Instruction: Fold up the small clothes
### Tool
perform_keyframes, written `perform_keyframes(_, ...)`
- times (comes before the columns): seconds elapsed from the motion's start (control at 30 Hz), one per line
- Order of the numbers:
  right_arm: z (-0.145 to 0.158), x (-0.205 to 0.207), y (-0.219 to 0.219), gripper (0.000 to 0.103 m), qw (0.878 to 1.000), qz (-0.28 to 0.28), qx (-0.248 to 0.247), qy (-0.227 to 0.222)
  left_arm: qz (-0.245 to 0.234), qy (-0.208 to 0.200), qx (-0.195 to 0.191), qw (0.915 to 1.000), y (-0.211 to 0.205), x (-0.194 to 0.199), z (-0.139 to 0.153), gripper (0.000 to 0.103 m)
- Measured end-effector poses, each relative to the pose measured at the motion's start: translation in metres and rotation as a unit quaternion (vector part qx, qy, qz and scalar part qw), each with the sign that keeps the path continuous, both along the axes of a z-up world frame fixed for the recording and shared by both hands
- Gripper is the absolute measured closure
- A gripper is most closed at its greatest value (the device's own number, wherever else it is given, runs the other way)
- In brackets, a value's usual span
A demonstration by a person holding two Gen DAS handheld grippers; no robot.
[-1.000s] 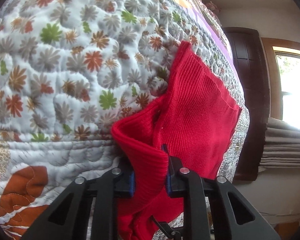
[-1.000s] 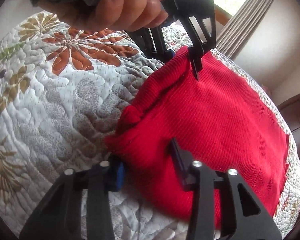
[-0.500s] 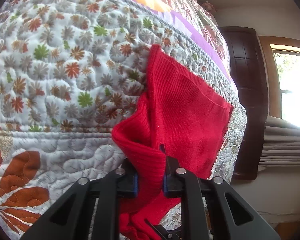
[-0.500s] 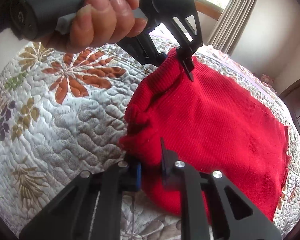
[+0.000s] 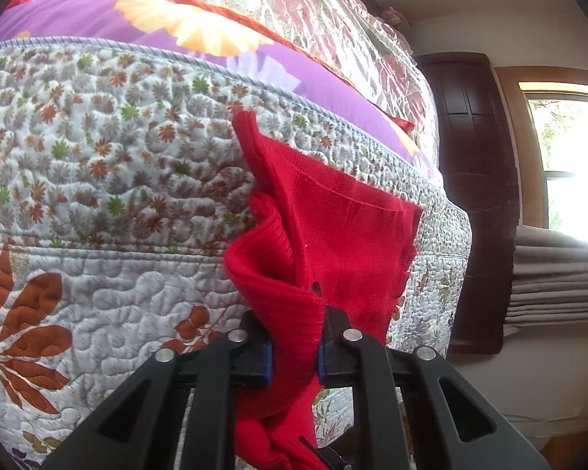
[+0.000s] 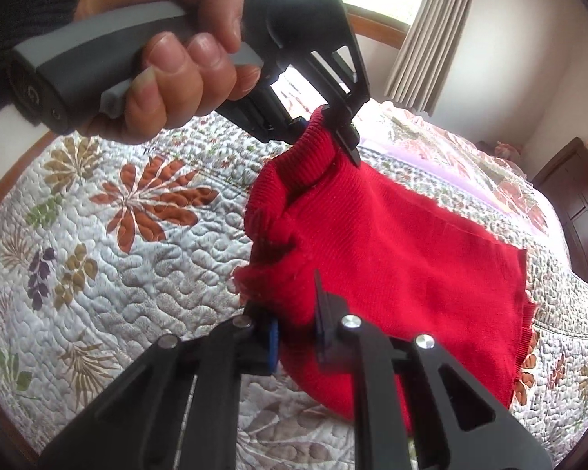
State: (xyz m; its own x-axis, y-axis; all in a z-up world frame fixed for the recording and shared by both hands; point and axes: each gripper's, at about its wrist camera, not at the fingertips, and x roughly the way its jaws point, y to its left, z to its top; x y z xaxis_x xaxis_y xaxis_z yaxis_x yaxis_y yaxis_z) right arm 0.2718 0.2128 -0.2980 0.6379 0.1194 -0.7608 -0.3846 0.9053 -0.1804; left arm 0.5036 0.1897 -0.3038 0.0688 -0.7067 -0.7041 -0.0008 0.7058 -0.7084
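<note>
Quilted floral bedspread [image 6: 145, 274] carries the red knit garment [image 6: 411, 266]; left gripper [image 5: 293, 346] and right gripper [image 6: 296, 333] each pinch its near ribbed edge, lifted. Uneven pulling could bunch the fold or slip the knit free

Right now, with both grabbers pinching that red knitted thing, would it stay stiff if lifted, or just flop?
Probably flop: the red knit garment already sags and bunches between the left gripper and the right gripper. Its ribbed weave looks grippy, so it seems unlikely to slip from the pads. It looks light, since the far edge lies loosely on the quilt.
</note>
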Motion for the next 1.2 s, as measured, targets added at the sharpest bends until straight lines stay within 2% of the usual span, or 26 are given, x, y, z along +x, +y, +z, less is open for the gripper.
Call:
perform_keyframes(0.4,0.056,-0.008,-0.057,0.092,0.997,-0.045,0.060,0.007,0.008,-0.019,0.042,0.9989,-0.063,-0.019,0.070,0.089)
perform_keyframes(0.73,0.069,-0.019,-0.111,0.092,0.989,-0.069,0.124,0.036,-0.002,-0.044,0.115,0.9923,-0.124,-0.041,0.107,0.089)
perform_keyframes(0.9,0.073,-0.019,-0.139,0.092,0.985,-0.085,0.143,0.040,-0.009,-0.051,0.137,0.9892,-0.155,-0.041,0.116,0.089)
perform_keyframes(1.2,0.069,-0.015,-0.192,0.092,0.977,-0.124,0.167,0.048,-0.027,-0.049,0.165,0.9847,-0.208,-0.031,0.110,0.089)
